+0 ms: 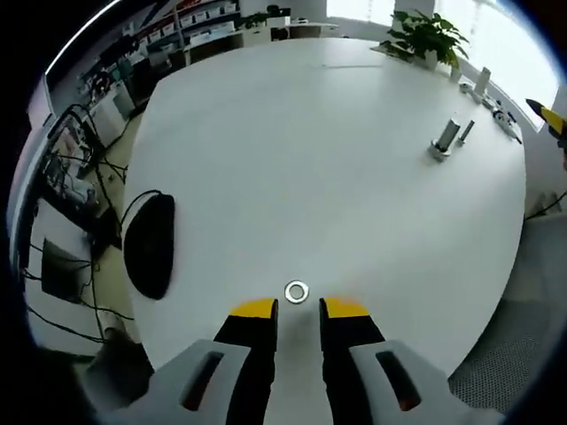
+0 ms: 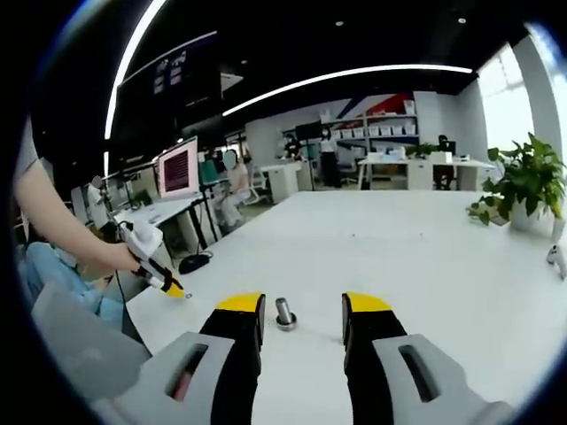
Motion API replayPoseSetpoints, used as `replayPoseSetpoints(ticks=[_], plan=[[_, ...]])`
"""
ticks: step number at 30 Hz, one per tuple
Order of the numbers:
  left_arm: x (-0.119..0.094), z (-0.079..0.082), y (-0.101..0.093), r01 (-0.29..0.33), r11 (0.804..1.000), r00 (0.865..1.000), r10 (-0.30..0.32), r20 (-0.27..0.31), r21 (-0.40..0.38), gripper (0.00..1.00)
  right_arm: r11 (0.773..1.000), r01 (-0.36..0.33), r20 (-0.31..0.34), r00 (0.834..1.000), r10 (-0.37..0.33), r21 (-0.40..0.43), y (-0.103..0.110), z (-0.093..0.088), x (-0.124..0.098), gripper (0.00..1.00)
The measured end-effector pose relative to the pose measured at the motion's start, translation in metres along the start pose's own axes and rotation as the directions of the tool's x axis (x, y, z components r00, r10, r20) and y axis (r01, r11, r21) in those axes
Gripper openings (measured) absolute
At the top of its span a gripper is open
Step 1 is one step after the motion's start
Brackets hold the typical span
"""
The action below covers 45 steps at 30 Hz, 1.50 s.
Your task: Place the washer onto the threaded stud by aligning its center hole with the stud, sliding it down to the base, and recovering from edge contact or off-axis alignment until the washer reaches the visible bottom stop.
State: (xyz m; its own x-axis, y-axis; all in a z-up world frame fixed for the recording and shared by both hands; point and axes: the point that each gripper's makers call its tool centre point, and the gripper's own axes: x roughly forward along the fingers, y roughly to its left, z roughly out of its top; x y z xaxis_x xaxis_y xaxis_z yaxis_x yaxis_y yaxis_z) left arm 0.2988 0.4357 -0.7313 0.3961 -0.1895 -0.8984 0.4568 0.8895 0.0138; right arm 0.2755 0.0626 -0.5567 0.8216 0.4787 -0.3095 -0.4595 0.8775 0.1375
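A small silver washer (image 1: 296, 291) lies flat on the white table (image 1: 310, 159), just beyond my left gripper (image 1: 299, 307). Its jaws stand open with nothing between them. The threaded stud (image 1: 446, 140) stands upright on its base far across the table to the right. In the right gripper view the same stud (image 2: 284, 313) stands just past the jaw tips, nearer the left jaw. My right gripper (image 2: 301, 304) is open and holds nothing. A hand holds the left gripper (image 2: 164, 279) low over the table's left side. The right gripper's yellow tip (image 1: 549, 117) shows at the far right edge.
A black oval object (image 1: 151, 245) sits at the table's left edge. A small upright item (image 1: 466, 131) stands beside the stud. A potted plant (image 1: 425, 35) is at the far end, with small items near it. Desks, monitors (image 2: 177, 168) and shelves lie beyond.
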Motion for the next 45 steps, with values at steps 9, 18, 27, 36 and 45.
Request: replayPoseSetpoints(ticks=[9,18,27,36,45], plan=[[0.011,-0.001,-0.003,0.014,0.996,0.998,-0.008,-0.065,0.086,0.16,1.000,-0.006,-0.004,1.000,0.006,0.002,0.000,-0.001,0.000,0.37],[0.011,0.001,-0.002,0.036,0.997,0.996,-0.030,-0.088,0.069,0.14,1.000,-0.018,-0.009,1.000,0.018,-0.002,0.003,-0.001,0.002,0.37],[0.012,0.001,0.000,0.039,0.996,0.991,-0.028,-0.132,0.077,0.11,1.000,-0.016,-0.001,1.000,0.016,0.001,0.003,0.000,0.001,0.37],[0.015,0.004,0.000,0.055,0.990,0.985,-0.032,-0.169,0.132,0.10,1.000,-0.018,-0.004,1.000,0.018,-0.001,0.003,-0.001,0.001,0.37],[0.015,0.005,-0.001,0.067,0.985,0.976,-0.032,-0.214,0.158,0.11,1.000,-0.020,-0.018,1.000,0.020,0.001,0.003,-0.004,0.002,0.37]])
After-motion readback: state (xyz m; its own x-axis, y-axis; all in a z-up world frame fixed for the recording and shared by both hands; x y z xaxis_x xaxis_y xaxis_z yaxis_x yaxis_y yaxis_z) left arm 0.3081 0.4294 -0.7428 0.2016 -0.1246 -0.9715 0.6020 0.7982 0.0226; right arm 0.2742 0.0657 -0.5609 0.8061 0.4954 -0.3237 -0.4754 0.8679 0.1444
